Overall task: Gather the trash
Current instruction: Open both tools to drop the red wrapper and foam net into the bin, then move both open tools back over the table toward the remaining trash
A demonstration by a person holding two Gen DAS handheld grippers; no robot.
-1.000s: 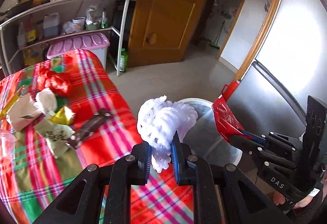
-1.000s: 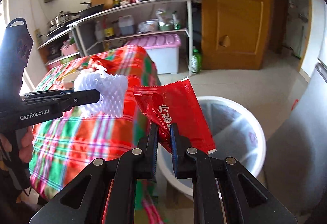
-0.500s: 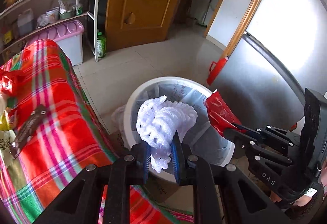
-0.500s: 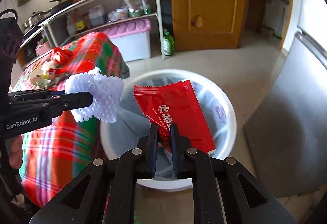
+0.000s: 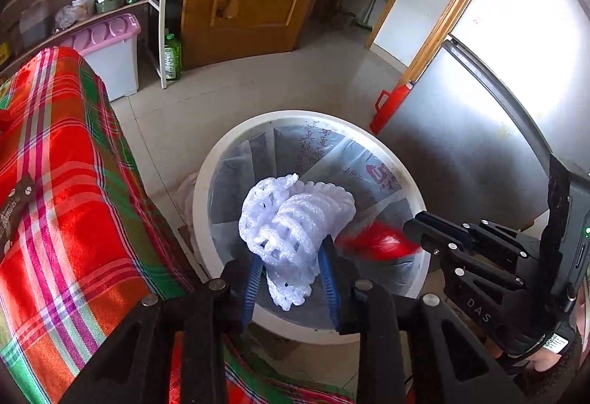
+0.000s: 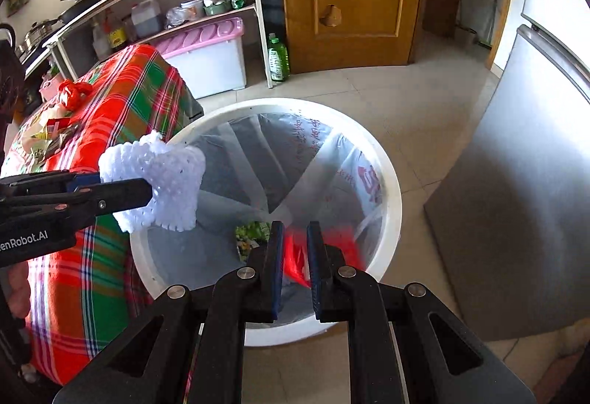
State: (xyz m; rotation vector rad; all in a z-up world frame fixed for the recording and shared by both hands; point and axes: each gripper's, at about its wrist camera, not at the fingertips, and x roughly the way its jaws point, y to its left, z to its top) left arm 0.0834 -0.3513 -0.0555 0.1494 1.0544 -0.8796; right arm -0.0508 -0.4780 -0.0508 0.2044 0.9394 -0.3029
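Foam netting (image 5: 295, 219), white and stretchy like the sleeve fruit comes in, is bunched up between the left tongs (image 5: 291, 278), right over the open mouth of the white bin (image 6: 391, 190). Those tongs are being opened, but the net is still wedged against both blue pads (image 5: 252, 284). A red snack wrapper (image 6: 295, 256), glossy and blurred, is seen past the right tongs (image 6: 295, 267), inside the bin's clear liner; those are being opened too and the wrapper doesn't look pinched anymore. A green printed packet (image 6: 250, 234) is lying at the bottom of the bin. More wrappers (image 6: 44, 138) are left on the plaid-covered counter (image 6: 110, 116) just beside the bin.
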